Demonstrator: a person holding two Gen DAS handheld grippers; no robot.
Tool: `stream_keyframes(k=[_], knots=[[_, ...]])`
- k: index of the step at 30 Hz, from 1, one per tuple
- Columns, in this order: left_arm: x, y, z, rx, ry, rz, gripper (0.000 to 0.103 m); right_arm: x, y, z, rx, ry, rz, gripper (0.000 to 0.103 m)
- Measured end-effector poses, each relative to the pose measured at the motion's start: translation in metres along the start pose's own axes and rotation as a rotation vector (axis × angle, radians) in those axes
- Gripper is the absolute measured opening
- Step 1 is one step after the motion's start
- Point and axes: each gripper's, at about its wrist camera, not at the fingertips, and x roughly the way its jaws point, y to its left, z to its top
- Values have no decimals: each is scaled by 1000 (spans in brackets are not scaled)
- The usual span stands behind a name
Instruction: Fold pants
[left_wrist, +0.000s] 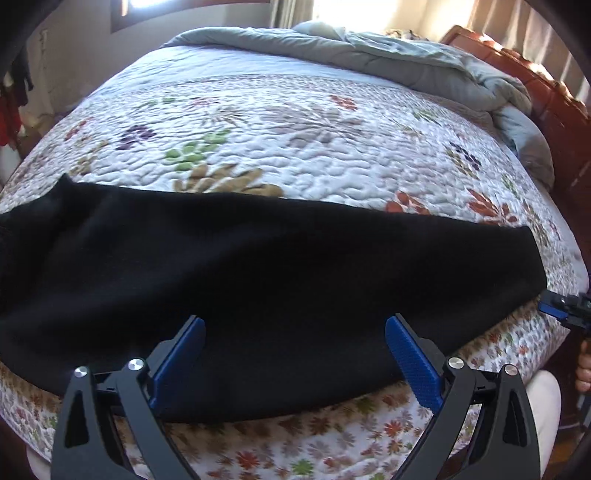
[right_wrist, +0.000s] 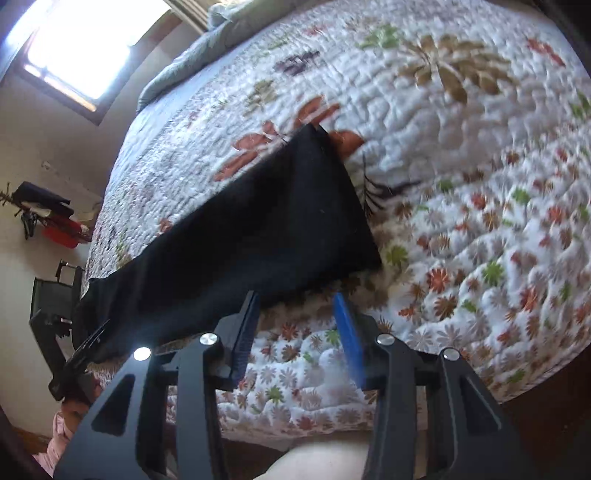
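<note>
Ahead of the left gripper (left_wrist: 295, 360) the black pants (left_wrist: 258, 266) lie flat along the near edge of the bed, low enough to pass over. Beyond them the floral quilt (left_wrist: 295, 140) lies bare up to the bunched grey blanket (left_wrist: 388, 62) at the far end. To its right, off the pants' end, the right gripper (left_wrist: 565, 314) occupies the bed corner; a wooden headboard (left_wrist: 535, 85) walls that far side.

The right gripper (right_wrist: 297, 332) has its jaws apart over bare quilt (right_wrist: 461, 184), just off the pants' (right_wrist: 240, 236) end. To its right, open quilt; to its left, the other gripper (right_wrist: 81, 347) at the bed edge.
</note>
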Motion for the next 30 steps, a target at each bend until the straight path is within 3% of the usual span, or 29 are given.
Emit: stream_keyframes(k=[7,10,15,17,20,23,25,30], knots=[[13,2,-6,-41,62,5,98,31,-21,22,142,-24,151,42],[12,12,-10,-54,65,25,98,31,-18,24,145,-55,225,14],[1,30,-7,-94,14,56,98,-6,9,29,63,-163,298,11],[-8,35,-6,-91,-37,93,98,-36,21,28,22,-255,330,10],[-11,43,-7,-73,-77,141,98,-52,21,30,17,-313,298,10],[21,59,-11,-92,42,123,98,-12,5,29,86,-180,148,10],[23,62,-11,-87,17,116,99,20,-3,24,113,-86,32,10],[-3,67,-9,-147,-33,65,99,0,3,14,130,-178,118,10]])
